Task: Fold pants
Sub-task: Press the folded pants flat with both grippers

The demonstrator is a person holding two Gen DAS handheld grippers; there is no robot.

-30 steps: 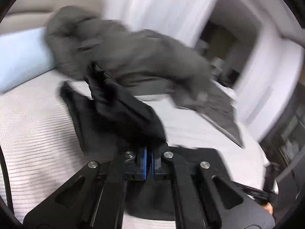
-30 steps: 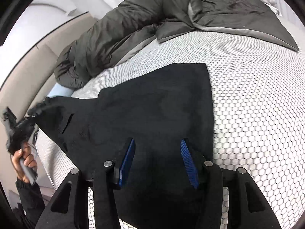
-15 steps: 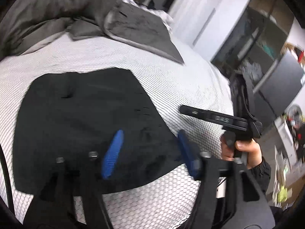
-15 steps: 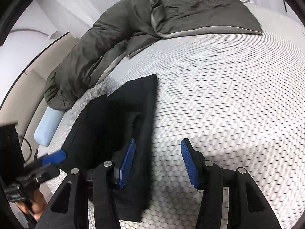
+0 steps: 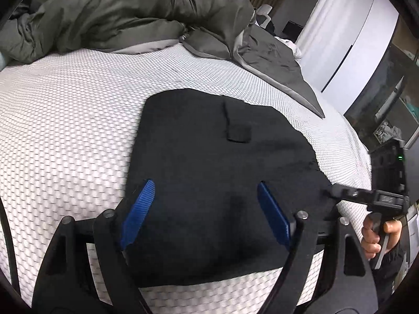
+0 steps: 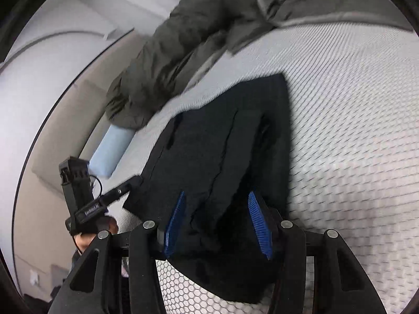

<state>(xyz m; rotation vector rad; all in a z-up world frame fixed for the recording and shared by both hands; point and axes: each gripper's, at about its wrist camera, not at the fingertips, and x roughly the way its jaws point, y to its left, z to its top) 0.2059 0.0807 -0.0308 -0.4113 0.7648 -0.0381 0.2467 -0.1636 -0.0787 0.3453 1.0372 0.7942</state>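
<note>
Two grippers over pants [image 5: 217,172] folded on bed [image 5: 65,120] | left gripper [image 5: 204,217] jaws opening, cloth beneath, unpinched | right gripper [image 6: 217,222] jaws half-spread astride fold, not pinching | risk: closing snags top layer, undoes fold

I can read nothing for certain on any of my gear. The right gripper [image 5: 330,191] carries a small plate with pale marks on its side, as seen from my left wrist, and the left gripper [image 6: 130,183] shows a like plate from my right wrist, but both are too small and blurred to spell out; they may be a brand or model mark. The pants [image 5: 222,183] bear a small black tab with no lettering I can make out.
</note>
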